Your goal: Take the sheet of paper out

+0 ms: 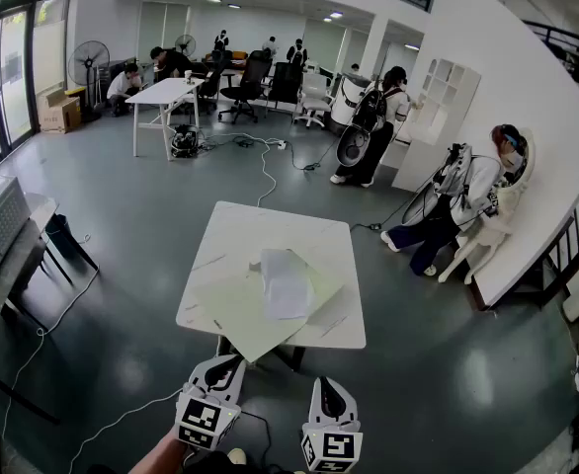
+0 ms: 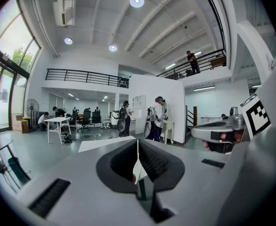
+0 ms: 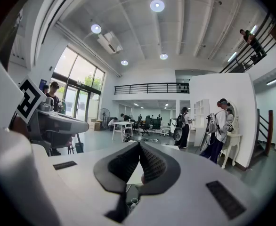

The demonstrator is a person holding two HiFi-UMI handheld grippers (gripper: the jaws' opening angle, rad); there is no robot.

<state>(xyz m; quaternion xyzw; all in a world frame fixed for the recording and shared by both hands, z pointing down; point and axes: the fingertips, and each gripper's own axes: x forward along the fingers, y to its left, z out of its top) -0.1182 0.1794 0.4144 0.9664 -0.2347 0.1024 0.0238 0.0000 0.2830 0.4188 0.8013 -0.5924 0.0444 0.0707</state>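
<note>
The sheet of paper [image 1: 288,284] lies rumpled mid-table, on top of a pale green folder [image 1: 235,316] that overhangs the table's [image 1: 240,227] near edge. We hold the left gripper [image 1: 222,365] and right gripper [image 1: 328,385] short of that edge, both with jaws pressed together and empty.

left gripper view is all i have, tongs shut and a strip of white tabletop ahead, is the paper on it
observer: yes, the head view shows a white sheet of paper lying on a larger pale yellow sheet on the table.
operator: how close am i
observer: the left gripper is short of the table's near edge, touching nothing.
operator: and the other one
observer: the right gripper is beside it, also short of the table, tongs shut and empty.
</note>
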